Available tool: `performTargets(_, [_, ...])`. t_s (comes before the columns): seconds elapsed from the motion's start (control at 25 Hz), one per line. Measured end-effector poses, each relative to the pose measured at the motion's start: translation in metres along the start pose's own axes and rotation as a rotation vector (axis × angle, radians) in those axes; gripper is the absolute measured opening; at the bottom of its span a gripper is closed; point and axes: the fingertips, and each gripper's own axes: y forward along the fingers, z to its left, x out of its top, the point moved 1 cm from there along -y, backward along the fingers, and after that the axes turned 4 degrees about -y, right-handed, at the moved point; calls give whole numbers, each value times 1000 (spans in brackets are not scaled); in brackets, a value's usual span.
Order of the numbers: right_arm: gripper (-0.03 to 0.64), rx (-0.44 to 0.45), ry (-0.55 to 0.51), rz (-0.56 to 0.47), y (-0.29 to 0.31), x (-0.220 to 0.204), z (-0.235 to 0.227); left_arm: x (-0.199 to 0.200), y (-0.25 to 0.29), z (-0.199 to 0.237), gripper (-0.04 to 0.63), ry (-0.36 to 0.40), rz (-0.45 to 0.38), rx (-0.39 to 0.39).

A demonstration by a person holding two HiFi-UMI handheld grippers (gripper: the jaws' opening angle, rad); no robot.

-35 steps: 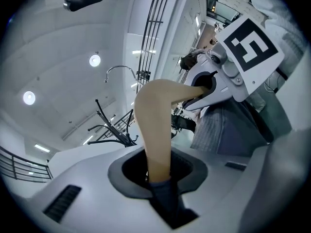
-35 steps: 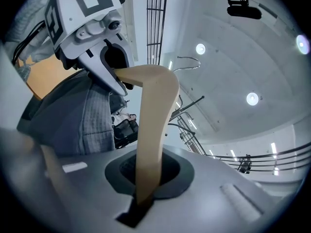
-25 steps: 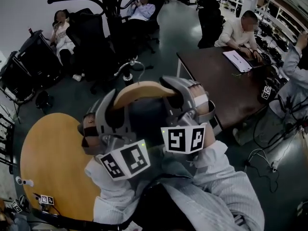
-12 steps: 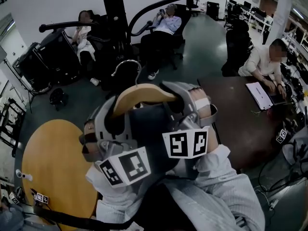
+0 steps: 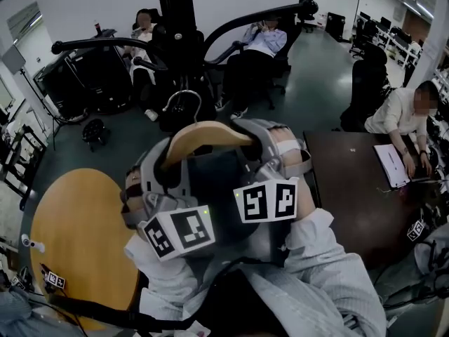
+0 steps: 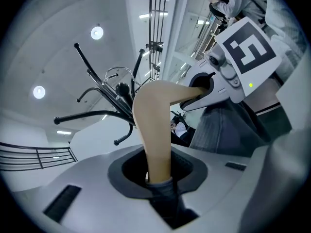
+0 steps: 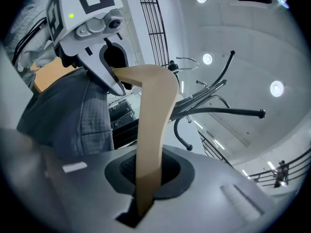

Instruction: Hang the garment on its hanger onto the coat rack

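Observation:
A curved wooden hanger (image 5: 207,133) with a metal hook (image 5: 184,98) carries a dark grey garment (image 5: 217,181), held up between both grippers. My left gripper (image 5: 163,161) is shut on the hanger's left arm (image 6: 153,130), with a fold of garment (image 6: 164,194) pinched in too. On the right arm (image 7: 150,130) my right gripper (image 5: 261,140) is shut. The black coat rack (image 5: 179,20) stands just beyond the hook, its curved arms (image 5: 105,44) spreading left and right. From each gripper view the rack (image 6: 112,98) (image 7: 218,108) shows overhead, behind the hanger.
A round wooden table (image 5: 77,237) lies at lower left. A dark brown desk (image 5: 351,181) with a seated person (image 5: 403,111) is at right. Two people sit in chairs (image 5: 259,48) behind the rack, among black office chairs (image 5: 91,83).
The view has swung so the coat rack now stands closer and more central, right behind the hook. Both grippers keep the same hold on the hanger.

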Motion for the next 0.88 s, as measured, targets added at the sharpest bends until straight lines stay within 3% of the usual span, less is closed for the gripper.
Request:
performTargets(0.36, [8, 75, 57, 61, 44, -29, 24, -29, 52, -8, 78, 3, 44, -57])
performTargets(0.68, [9, 139, 42, 64, 71, -43, 53, -61, 79, -19, 78, 19, 110, -73])
performTargets(0.88, [8, 93, 47, 42, 71, -47, 55, -62, 79, -21, 78, 31, 59, -19])
